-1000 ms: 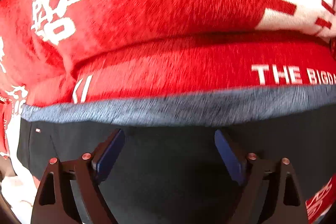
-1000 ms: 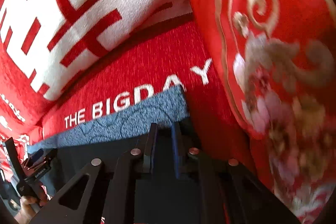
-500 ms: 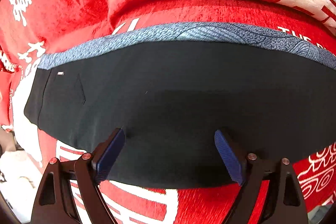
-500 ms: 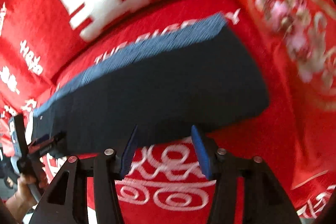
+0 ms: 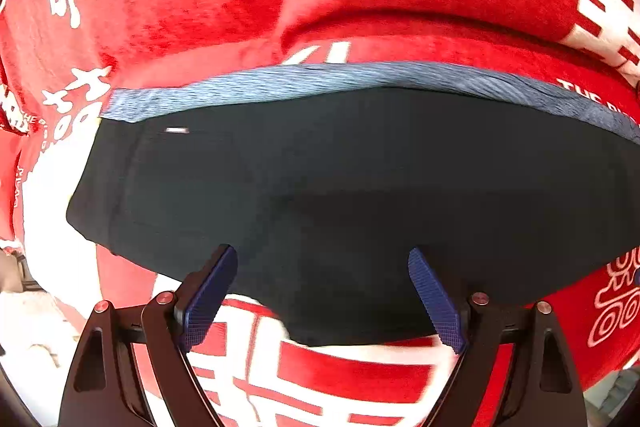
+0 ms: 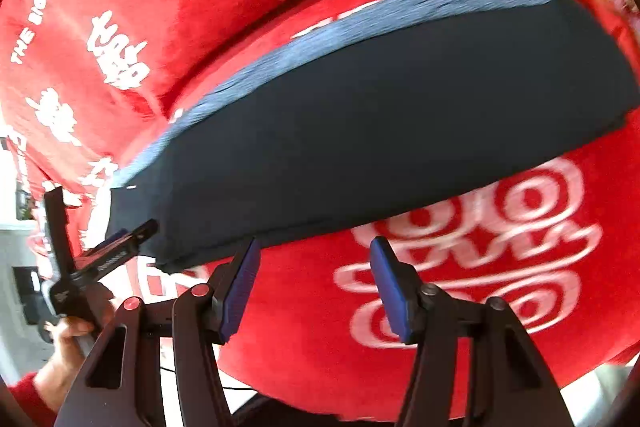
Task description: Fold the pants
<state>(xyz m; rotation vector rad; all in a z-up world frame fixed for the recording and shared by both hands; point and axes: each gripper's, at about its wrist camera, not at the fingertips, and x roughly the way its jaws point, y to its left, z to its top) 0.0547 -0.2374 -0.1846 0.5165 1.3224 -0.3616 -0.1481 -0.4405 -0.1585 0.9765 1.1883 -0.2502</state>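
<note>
Overhead, both wrist views looked steeply down on a pair of dark navy, near-black folded pants (image 5: 352,187) lying flat on a plush red blanket printed with white characters and swirl motifs (image 5: 192,7). A mottled blue-grey waistband (image 5: 320,79) ran along the far edge of the garment; a small white tag (image 5: 177,130) sat near its left corner. White lettering on the blanket was partly visible just beyond the waistband at the right. The left gripper (image 5: 322,297) hung over the near edge of the pants with jaws spread wide, blue ribbed pads (image 5: 208,303) apart, nothing between them but the cloth and blanket below; no pinch on the fabric could be seen. In the right wrist view the pants (image 6: 380,131) appeared as a long dark slab slanting from lower left to upper right, waistband (image 6: 340,27) on the upper side. The right gripper (image 6: 316,285) was over bare red blanket (image 6: 460,267) just beside the near hem, jaws opening, nothing between the pads. The left gripper (image 6: 116,247) showed at the far left of that view, at the left end of the pants, carried by a hand (image 6: 76,327) with a red sleeve (image 6: 24,395) below it. Motion blur softened the blanket print in both views.
</note>
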